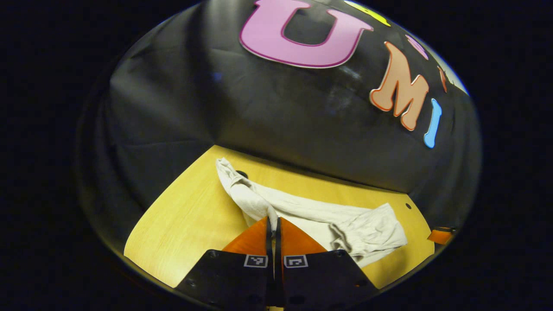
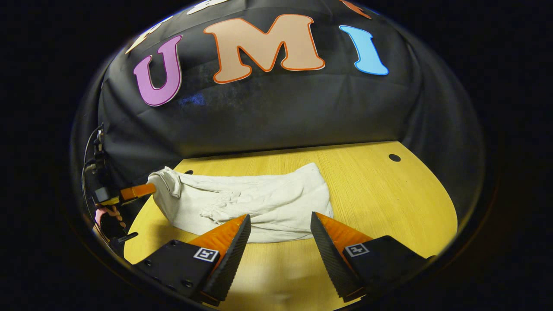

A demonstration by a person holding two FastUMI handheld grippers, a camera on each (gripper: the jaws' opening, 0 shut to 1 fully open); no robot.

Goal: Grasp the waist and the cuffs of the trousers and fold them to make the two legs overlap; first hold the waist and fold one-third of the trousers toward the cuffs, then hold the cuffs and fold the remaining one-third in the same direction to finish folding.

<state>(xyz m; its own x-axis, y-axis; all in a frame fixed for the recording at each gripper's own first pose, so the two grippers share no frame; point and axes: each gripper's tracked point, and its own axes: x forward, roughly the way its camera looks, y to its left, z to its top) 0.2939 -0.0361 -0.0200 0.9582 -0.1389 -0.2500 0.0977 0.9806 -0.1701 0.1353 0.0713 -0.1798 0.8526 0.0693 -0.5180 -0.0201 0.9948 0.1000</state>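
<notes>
Off-white trousers (image 1: 311, 211) lie crumpled in a long strip across the yellow wooden table (image 1: 185, 216). My left gripper (image 1: 273, 220) is shut on a pinch of their cloth, which rises up between the fingers. In the right gripper view the trousers (image 2: 259, 198) stretch from left to centre, and the left gripper (image 2: 138, 191) holds their left end slightly lifted. Whether that end is the waist or the cuffs I cannot tell. My right gripper (image 2: 280, 218) stands open just in front of the trousers' near edge, with nothing between its fingers.
The black cloth wall closes off the table's far side. A small round hole (image 2: 394, 157) sits in the table (image 2: 389, 194) at the far right. A hand (image 2: 110, 214) holds the left gripper beside cables at the left edge.
</notes>
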